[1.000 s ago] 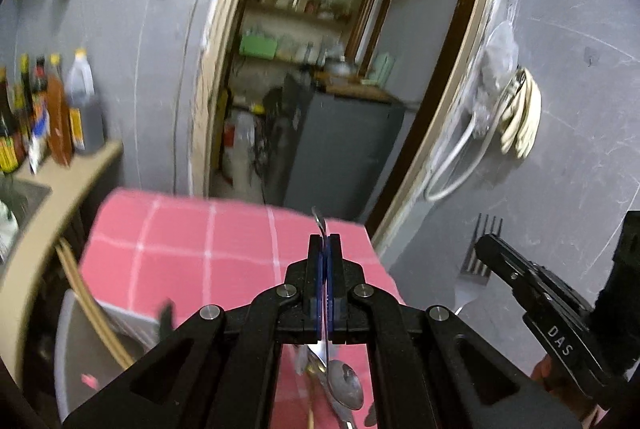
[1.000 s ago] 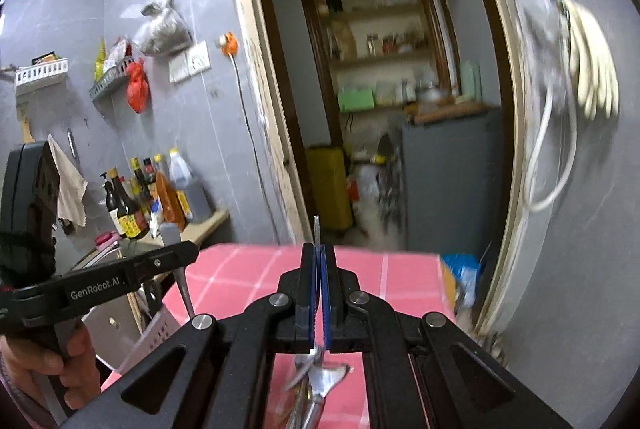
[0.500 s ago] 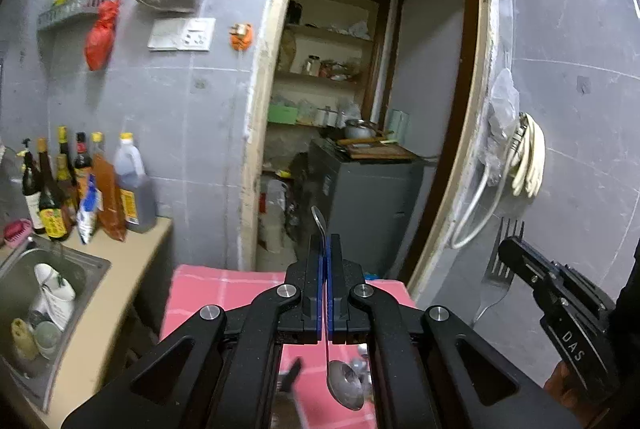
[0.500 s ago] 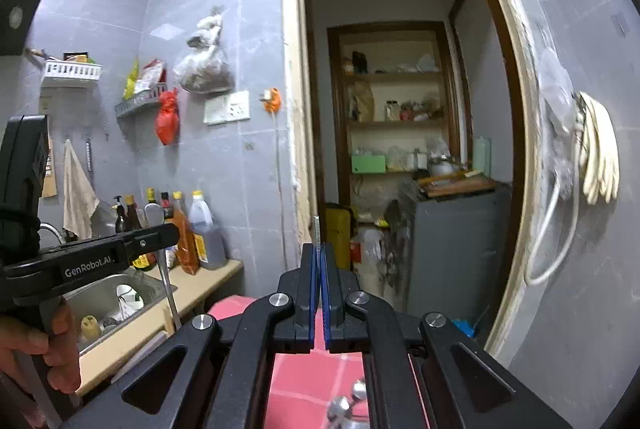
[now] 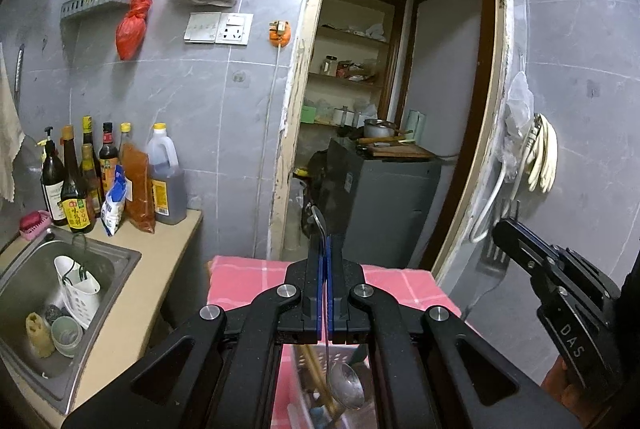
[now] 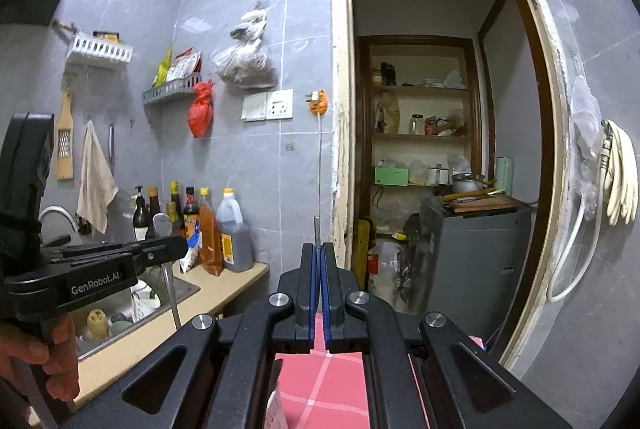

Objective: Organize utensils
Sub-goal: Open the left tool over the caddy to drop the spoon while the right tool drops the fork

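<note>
Both claws raised, each clenched on a utensil

The left claw (image 5: 325, 257) grips a spoon (image 5: 344, 385) by its handle, bowl hanging down near the camera above the pink checked cloth (image 5: 248, 277). To its right, the right claw (image 6: 319, 269) pinches a slotted spatula (image 5: 494, 261) by its thin handle; sink (image 5: 24, 269) sits far left

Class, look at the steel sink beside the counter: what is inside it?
Inside the sink are a white cup, a yellowish sponge and a small pale cup. Its front wall hides the rest of the basin.
</note>
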A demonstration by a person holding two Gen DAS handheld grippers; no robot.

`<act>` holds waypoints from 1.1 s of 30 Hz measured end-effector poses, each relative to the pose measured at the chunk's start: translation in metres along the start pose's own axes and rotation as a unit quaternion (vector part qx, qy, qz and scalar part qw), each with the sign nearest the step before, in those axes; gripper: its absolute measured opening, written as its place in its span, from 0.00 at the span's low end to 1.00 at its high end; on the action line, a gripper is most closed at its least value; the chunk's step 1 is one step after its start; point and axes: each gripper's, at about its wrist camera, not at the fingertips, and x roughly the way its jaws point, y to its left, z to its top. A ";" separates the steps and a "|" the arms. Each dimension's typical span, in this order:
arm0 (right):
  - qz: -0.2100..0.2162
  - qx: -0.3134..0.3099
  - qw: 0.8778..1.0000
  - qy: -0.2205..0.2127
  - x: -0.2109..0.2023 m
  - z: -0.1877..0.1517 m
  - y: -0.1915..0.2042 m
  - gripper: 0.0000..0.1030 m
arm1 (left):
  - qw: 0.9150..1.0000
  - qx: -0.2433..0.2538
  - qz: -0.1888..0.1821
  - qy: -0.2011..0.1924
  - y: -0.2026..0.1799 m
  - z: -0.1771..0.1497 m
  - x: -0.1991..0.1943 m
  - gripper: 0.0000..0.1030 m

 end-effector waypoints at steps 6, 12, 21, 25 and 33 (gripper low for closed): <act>-0.002 -0.030 0.999 0.022 0.010 -0.018 0.020 0.03 | 1.000 0.017 -0.010 0.015 0.004 -0.023 0.006 0.00; -0.003 -0.026 0.998 0.052 0.016 -0.040 0.024 0.03 | 0.999 0.023 -0.016 0.036 0.005 -0.048 0.015 0.00; -0.005 -0.040 0.996 0.084 0.025 -0.070 0.033 0.03 | 0.996 0.038 -0.019 0.075 0.000 -0.075 0.026 0.00; 0.006 -0.033 0.994 0.100 0.027 -0.078 0.032 0.03 | 0.994 0.010 -0.028 0.102 0.006 -0.082 0.032 0.00; 0.037 0.015 0.991 0.124 0.027 -0.078 0.020 0.08 | 0.991 -0.046 -0.041 0.119 0.013 -0.078 0.028 0.02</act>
